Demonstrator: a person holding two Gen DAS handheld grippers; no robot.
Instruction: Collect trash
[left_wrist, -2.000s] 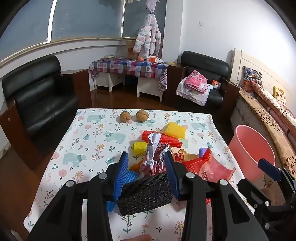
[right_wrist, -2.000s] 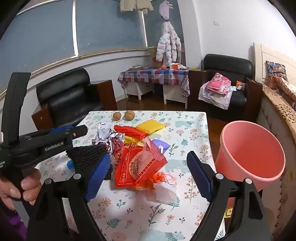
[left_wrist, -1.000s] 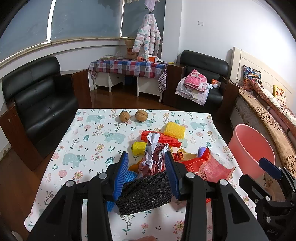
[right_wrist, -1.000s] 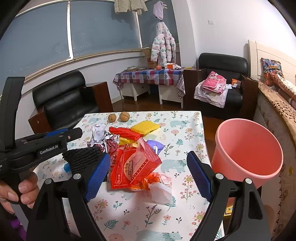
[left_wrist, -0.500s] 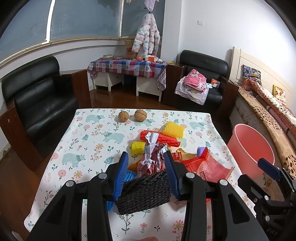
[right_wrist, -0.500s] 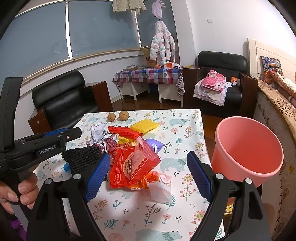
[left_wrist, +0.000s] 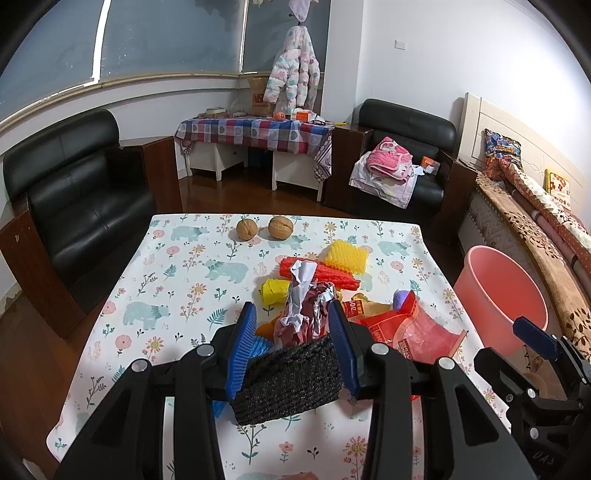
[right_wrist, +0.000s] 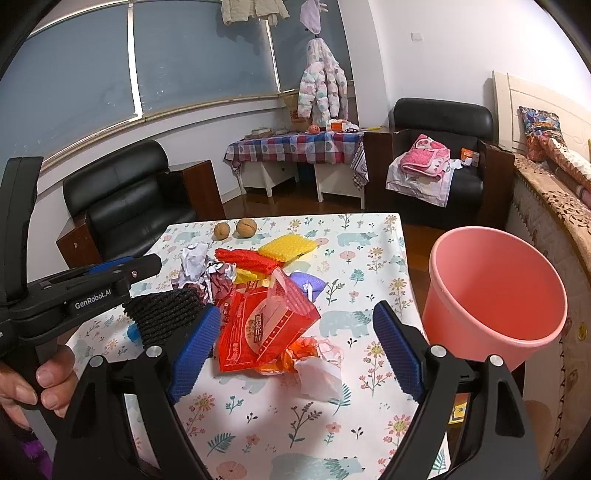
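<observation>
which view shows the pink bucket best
The right wrist view: the pink bucket shows its whole rim and empty inside, beside the table's right edge. The left wrist view catches it smaller at the right edge, its lower front partly hidden behind the right gripper.

the right gripper (right_wrist: 299, 350) stands wide apart over the bench (right_wrist: 369, 236), nothing between its blue pads (right_wrist: 194, 354). just beyond them lies a red snack bag (right_wrist: 262, 328), with crumpled orange and white wrappers (right_wrist: 314, 360) touching its near edge. further back sit a red mesh sleeve (right_wrist: 245, 258), a yellow mesh pad (right_wrist: 286, 246) and two walnuts (right_wrist: 234, 229). at the left, the left gripper (right_wrist: 122, 275) grips a black mesh pad (right_wrist: 162, 314), a hand (right_wrist: 44, 380) on its handle. a pink bucket (right_wrist: 495, 295) stands beside the bench's right edge.
</observation>
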